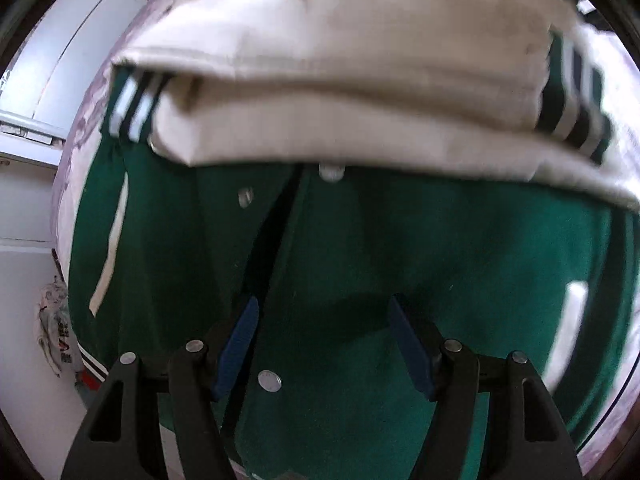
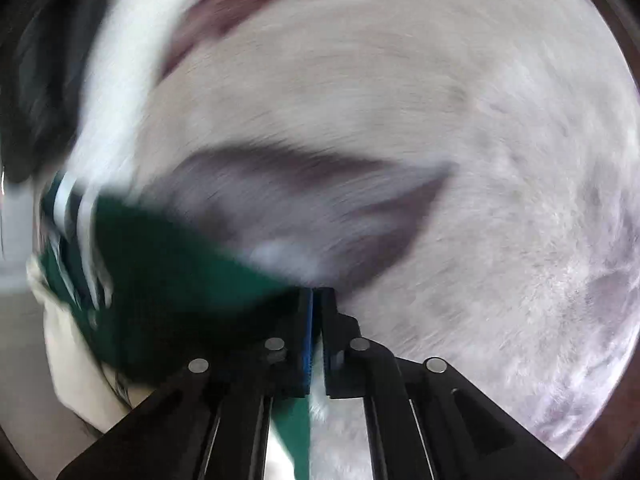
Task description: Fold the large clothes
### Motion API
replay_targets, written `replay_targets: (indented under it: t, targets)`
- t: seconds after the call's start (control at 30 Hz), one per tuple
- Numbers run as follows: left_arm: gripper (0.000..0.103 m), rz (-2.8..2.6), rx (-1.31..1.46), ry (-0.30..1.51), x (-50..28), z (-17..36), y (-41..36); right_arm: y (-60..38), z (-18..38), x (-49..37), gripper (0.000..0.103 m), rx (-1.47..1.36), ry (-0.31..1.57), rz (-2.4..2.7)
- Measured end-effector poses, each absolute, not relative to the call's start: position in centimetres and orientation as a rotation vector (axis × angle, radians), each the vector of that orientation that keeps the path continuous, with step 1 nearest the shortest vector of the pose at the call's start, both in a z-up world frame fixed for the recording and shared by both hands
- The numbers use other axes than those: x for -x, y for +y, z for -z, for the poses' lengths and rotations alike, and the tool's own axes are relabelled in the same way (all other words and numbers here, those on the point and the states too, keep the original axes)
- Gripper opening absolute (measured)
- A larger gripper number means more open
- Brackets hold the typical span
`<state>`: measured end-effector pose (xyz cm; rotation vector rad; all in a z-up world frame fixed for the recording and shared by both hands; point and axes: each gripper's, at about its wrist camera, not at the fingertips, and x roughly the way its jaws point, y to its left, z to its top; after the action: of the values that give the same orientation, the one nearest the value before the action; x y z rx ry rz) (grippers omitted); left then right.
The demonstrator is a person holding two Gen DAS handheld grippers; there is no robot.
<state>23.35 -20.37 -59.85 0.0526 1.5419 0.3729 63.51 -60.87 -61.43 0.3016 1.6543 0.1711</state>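
Green jacket (image 1: 360,260) spread front-up on pale bedding (image 2: 480,160), cream sleeves (image 1: 340,80) folded across chest to narrow it. Left gripper (image 1: 324,344) spread wide above front panel, holding nothing. Right gripper (image 2: 316,320) pressed together; green edge beside it, pinch uncertain through blur.

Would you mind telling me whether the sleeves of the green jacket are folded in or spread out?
Folded in: both cream sleeves lie across the green jacket, one upon the other, striped cuffs at opposite sides.
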Motion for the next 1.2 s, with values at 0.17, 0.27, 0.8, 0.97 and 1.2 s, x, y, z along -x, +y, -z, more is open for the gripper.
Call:
replay_targets:
  t: [0.17, 0.27, 0.8, 0.97, 1.2]
  targets:
    - [0.095, -0.394, -0.029, 1.525, -23.2, 61.7, -19.2, -62.7, 56.8, -62.4, 0.008, -0.38, 1.637, -0.232]
    - [0.103, -0.395, 0.047, 1.515, -22.9, 62.8, -18.1, -63.2, 51.6, -58.0, 0.062, -0.464, 1.588, -0.357]
    - [0.103, -0.314, 0.37, 1.455, -24.1, 60.0, -10.8, -55.2, 53.7, -45.6, 0.006, -0.569, 1.605, -0.341]
    - [0.103, -0.363, 0.509, 1.409, -24.8, 56.4, -6.6, -56.9, 55.7, -48.6, 0.017, -0.533, 1.669, -0.249]
    - [0.103, -0.435, 0.545, 1.284, -25.6, 50.9, -0.8, -56.1, 53.7, -47.3, 0.049, -0.549, 1.686, -0.21]
